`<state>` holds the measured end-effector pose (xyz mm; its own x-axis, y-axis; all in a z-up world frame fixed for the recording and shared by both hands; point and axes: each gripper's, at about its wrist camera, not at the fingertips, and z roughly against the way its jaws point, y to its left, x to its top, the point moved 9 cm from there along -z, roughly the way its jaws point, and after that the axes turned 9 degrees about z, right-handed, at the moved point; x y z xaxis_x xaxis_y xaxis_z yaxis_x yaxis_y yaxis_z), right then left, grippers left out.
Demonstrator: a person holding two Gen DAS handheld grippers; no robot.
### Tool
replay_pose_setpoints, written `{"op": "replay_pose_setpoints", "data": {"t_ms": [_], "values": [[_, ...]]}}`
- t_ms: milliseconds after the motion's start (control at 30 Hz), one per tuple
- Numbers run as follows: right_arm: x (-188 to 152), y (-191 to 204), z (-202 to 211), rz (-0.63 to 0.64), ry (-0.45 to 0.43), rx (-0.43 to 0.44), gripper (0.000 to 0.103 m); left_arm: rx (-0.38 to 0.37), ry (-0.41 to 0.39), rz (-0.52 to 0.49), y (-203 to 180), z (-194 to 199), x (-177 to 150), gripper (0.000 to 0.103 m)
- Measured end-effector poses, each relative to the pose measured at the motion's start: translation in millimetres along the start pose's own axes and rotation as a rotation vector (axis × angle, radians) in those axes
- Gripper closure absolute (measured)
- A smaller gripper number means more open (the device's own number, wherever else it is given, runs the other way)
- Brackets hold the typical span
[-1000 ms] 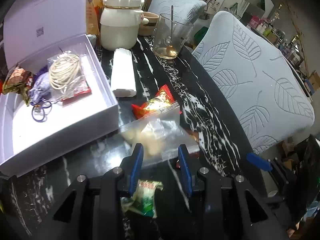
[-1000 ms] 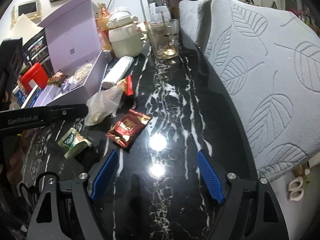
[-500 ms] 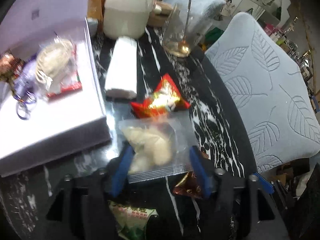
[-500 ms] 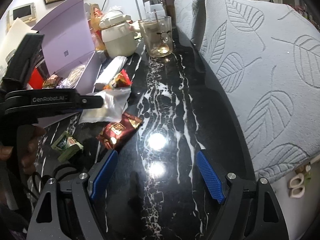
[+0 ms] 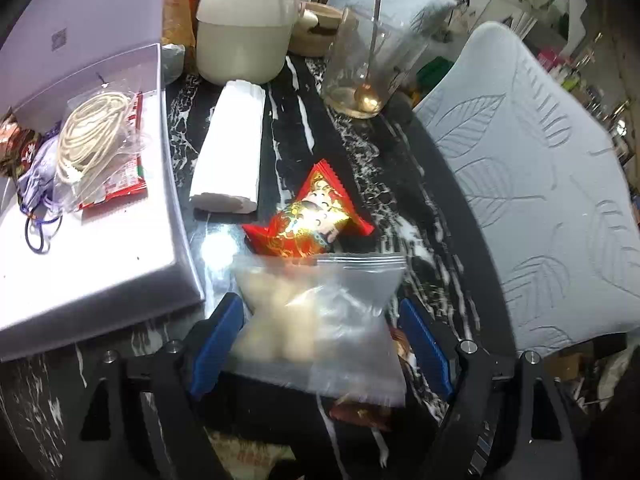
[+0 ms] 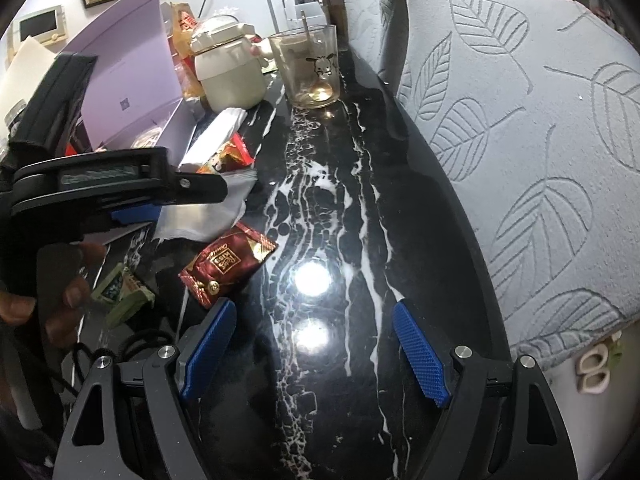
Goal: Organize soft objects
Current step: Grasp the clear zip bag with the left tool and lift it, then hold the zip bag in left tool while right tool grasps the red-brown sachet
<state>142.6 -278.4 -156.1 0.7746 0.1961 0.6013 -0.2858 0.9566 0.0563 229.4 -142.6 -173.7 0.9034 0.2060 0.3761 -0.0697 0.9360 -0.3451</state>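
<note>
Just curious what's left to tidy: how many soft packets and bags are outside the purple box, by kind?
Snack packets: 3 (red packet, maroon packet, green packet)
Clear zip bag: 1
Long white pack: 1
Total: 5

A clear zip bag (image 5: 320, 320) sits between the left gripper's (image 5: 320, 332) wide-spread jaws, above the marble table (image 5: 432, 240).

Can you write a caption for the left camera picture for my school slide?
The left gripper, jaws open, around a clear zip bag beside the purple box.
</note>
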Motion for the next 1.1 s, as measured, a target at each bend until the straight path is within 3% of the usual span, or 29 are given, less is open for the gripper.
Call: {"op": "replay_pose_setpoints", "data": {"t_ms": [67, 200, 233, 267, 400, 633, 1033, 1100], "values": [[0.5, 0.8, -0.1, 0.000, -0.001, 0.006, 0.021, 0.010, 0.031, 0.020, 3.0, -9.5, 0.4, 0.022], [1.8, 1.2, 1.4, -0.007, -0.006, 0.017, 0.021, 0.054, -0.009, -0.038, 3.8, -10.5, 3.5, 0.022], [2.2, 1.3, 1.8, -0.007, -0.008, 0.016, 0.021, 0.052, -0.017, -0.065, 2.5, -10.8, 3.0, 0.025], [2.5, 1.2, 1.9, -0.008, -0.009, 0.016, 0.021, 0.046, -0.036, -0.088, 1.8, -9.7, 3.3, 0.037], [3.6, 1.3, 0.8, -0.019, -0.010, 0.023, 0.021, -0.005, -0.031, -0.125, -3.5, -4.8, -3.5, 0.039], [8.7, 10.6, -3.3, -0.008, -0.004, 0.023, 0.026, 0.001, -0.102, -0.153, 3.6, 38.5, -14.8, 0.039], [21.7, 42.2, -30.5, -0.058, 0.023, 0.048, 0.030, 0.046, -0.250, -0.060, 59.6, 107.7, -24.1, 0.039], [27.1, 44.6, -34.9, -0.085, 0.009, 0.040, 0.037, 0.042, -0.256, -0.044, 67.3, 112.2, -26.3, 0.039]]}}
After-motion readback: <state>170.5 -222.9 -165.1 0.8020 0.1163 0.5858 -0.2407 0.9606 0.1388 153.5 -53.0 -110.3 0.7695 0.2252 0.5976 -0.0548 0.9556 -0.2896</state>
